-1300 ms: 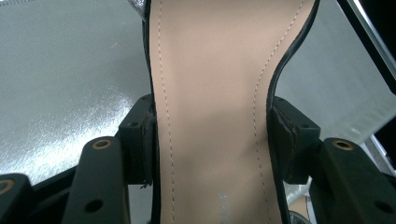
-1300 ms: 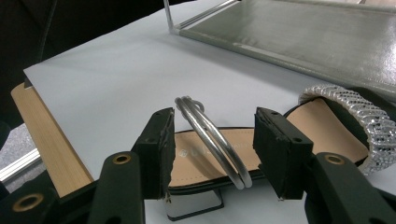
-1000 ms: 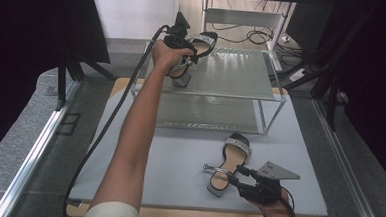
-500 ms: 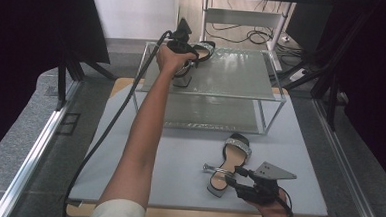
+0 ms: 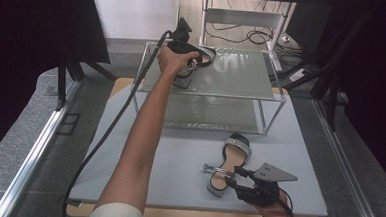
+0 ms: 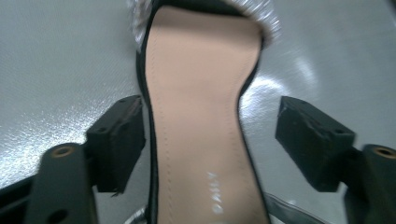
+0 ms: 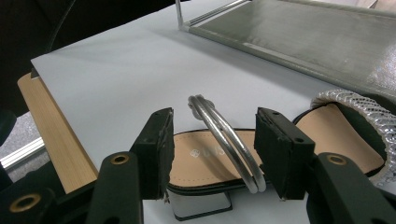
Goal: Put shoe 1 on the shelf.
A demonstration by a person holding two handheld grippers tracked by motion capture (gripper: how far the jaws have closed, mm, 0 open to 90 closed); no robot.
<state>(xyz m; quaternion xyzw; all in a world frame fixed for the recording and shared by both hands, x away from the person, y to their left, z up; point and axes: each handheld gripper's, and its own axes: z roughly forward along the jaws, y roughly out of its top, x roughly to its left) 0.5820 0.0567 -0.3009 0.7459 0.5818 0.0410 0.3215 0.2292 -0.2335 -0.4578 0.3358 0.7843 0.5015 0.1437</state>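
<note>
Since half a second ago, little has shifted: the left gripper is kept at the upper middle of the high view, on the upper shelf of the glass rack, and the right gripper is kept at the lower right of that view.

In the left gripper view, the two black jaws are seen spread apart, one on each side of the tan insole of a sandal; the left jaw sits just beside the sole's edge, while a clear gap is left at the right jaw. The silver strap of this sandal is seen at the top edge of that view, and the sandal is laid on the shiny shelf surface.

In the right gripper view, the jaws are likewise held apart, flanking the silver double ankle ring of a second sandal, with a gap visible on both sides. This second sandal lies on the pale grey mat in the lower middle of the high view, in front of the rack.

A wooden board is seen under the mat's edge.
</note>
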